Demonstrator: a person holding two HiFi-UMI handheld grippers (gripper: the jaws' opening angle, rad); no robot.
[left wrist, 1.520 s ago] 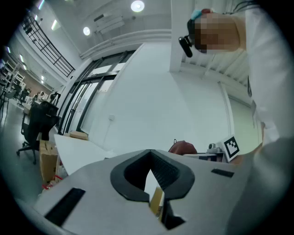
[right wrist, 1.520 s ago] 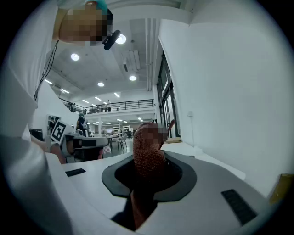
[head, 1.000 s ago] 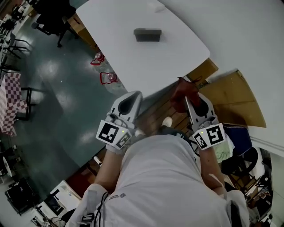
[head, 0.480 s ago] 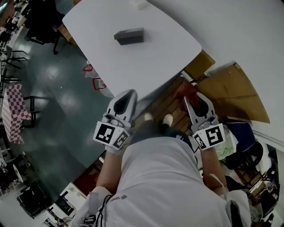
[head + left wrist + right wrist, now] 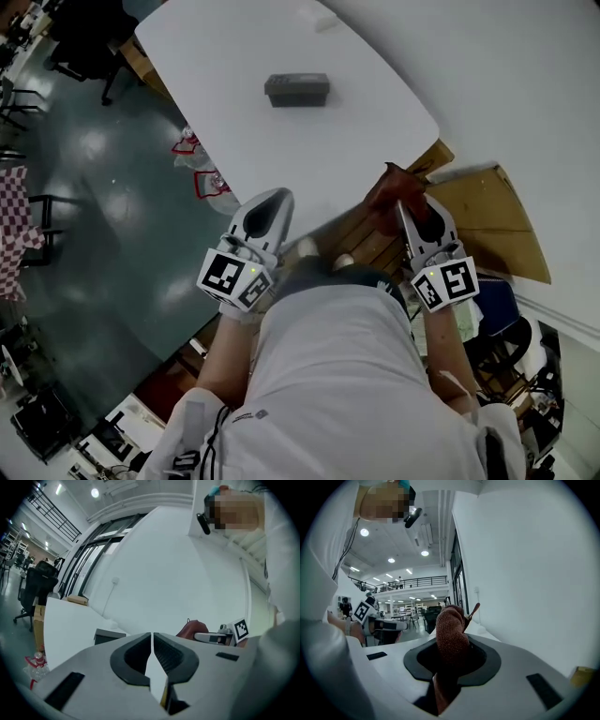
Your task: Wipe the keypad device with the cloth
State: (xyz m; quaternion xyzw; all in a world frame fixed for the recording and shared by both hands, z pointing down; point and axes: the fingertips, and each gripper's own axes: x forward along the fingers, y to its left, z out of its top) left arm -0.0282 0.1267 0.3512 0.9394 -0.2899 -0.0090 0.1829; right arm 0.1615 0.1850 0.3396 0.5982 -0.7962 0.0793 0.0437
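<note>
White counter [image 5: 234, 56] at 12 o'clock, with keypad device [image 5: 296, 90] lying near its middle, well apart from both tools. At 6 o'clock from the device, left tongs [image 5: 272, 199] — pressed together on nothing, probably kept free to steady it. Toward 5 o'clock, right tongs [image 5: 405, 208] clamped on reddish cloth [image 5: 389, 187], bunched past the tips — carried ready, wiping seemingly not yet begun.

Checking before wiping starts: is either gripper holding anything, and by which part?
The right gripper clamps the bunched reddish-brown woven cloth by its lower part; the rest pokes past the jaws. The left gripper is shut, empty.
</note>
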